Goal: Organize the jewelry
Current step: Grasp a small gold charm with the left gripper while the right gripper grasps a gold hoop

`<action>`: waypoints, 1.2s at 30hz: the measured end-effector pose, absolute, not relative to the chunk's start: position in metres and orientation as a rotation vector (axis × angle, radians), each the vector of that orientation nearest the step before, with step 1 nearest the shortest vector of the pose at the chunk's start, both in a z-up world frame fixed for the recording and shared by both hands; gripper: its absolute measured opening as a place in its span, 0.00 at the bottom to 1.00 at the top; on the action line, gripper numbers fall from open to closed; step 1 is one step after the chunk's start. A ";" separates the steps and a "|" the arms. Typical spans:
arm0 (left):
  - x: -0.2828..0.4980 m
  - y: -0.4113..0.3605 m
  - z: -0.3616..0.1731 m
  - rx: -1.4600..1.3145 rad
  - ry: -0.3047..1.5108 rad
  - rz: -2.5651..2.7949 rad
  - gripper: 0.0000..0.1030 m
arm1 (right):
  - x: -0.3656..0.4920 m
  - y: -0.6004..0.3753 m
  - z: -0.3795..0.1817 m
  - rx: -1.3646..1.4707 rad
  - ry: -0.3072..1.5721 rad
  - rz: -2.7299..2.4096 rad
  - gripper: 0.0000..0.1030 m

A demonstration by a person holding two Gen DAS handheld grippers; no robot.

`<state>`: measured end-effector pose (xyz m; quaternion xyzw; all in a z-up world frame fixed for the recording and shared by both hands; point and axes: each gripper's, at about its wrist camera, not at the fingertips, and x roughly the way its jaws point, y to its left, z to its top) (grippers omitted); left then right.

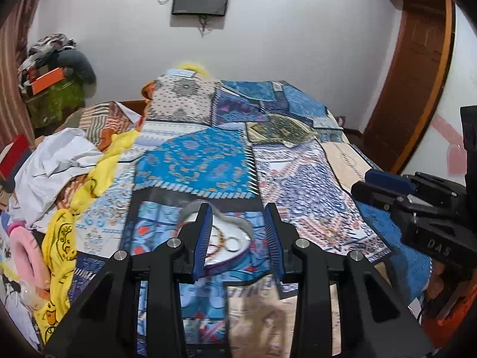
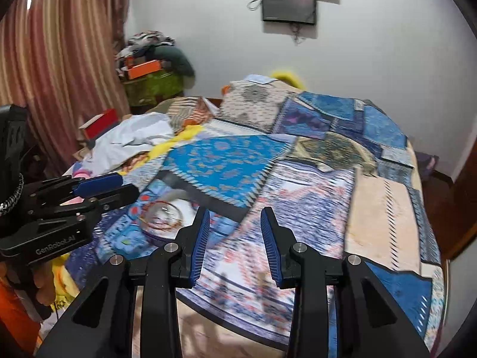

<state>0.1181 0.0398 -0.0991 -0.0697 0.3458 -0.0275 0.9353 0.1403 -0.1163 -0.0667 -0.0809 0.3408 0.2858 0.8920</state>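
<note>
A round white dish (image 1: 238,253) lies on the patchwork bedspread (image 1: 193,161) and holds thin bangles (image 1: 232,243) and a beaded strand (image 1: 216,238). My left gripper (image 1: 238,211) hovers above the dish, open, with nothing between its blue pads; the left finger hides part of the dish. My right gripper (image 2: 235,213) is open and empty over the bedspread (image 2: 298,185), to the right of the dish (image 2: 186,208) and its jewelry (image 2: 162,219). Each gripper shows in the other's view: the right gripper (image 1: 362,185) at the right edge, the left gripper (image 2: 128,185) at the left.
Crumpled white cloth (image 1: 56,161), yellow fabric (image 1: 59,238) and a pink item (image 1: 26,253) are piled on the bed's left side. A red box (image 2: 100,123) sits near the striped curtain (image 2: 59,59). A wooden door frame (image 1: 417,74) stands at the right.
</note>
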 end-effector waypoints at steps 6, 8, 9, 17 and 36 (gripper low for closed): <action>0.129 0.005 -0.108 -0.109 0.747 -0.109 0.36 | 0.149 -0.158 -0.073 -0.135 0.731 0.527 0.31; 0.133 -0.005 -0.113 -0.101 0.765 -0.128 0.36 | 0.150 -0.168 -0.075 -0.125 0.739 0.510 0.31; 0.135 -0.011 -0.116 -0.094 0.777 -0.138 0.36 | 0.150 -0.173 -0.077 -0.119 0.744 0.503 0.31; 0.151 -0.049 -0.144 -0.074 0.862 -0.228 0.36 | 0.158 -0.198 -0.098 -0.077 0.802 0.478 0.31; 0.176 -0.075 -0.180 -0.113 0.911 -0.325 0.13 | 0.165 -0.202 -0.117 -0.038 0.853 0.495 0.31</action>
